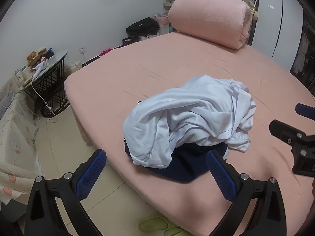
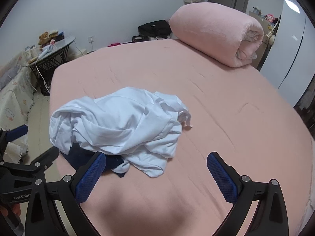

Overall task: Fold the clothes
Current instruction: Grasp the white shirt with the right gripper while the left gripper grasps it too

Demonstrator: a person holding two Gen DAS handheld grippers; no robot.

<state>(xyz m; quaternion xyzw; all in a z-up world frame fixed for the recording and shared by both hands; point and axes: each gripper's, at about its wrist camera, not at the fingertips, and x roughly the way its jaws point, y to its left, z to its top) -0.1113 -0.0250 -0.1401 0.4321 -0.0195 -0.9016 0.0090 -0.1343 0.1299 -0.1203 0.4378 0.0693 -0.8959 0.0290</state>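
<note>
A crumpled white garment (image 1: 189, 118) (image 2: 122, 122) lies heaped on the pink bed (image 1: 177, 64) (image 2: 226, 108), near its front edge. Under it a dark navy garment (image 1: 185, 167) (image 2: 78, 155) pokes out toward me. My left gripper (image 1: 156, 157) hovers open just in front of the pile, its blue pads on either side of the navy cloth, holding nothing. My right gripper (image 2: 156, 159) is also open and empty, above the sheet to the right of the pile. Each gripper shows at the edge of the other's view: the right gripper (image 1: 295, 137), the left gripper (image 2: 21, 165).
A rolled pink quilt (image 1: 210, 17) (image 2: 216, 33) sits at the bed's far end. Left of the bed are a tiled floor, a black wire side table (image 1: 47, 78) with a hair dryer, and a covered sofa (image 1: 15, 133). Green slippers (image 1: 157, 226) lie below the bed edge.
</note>
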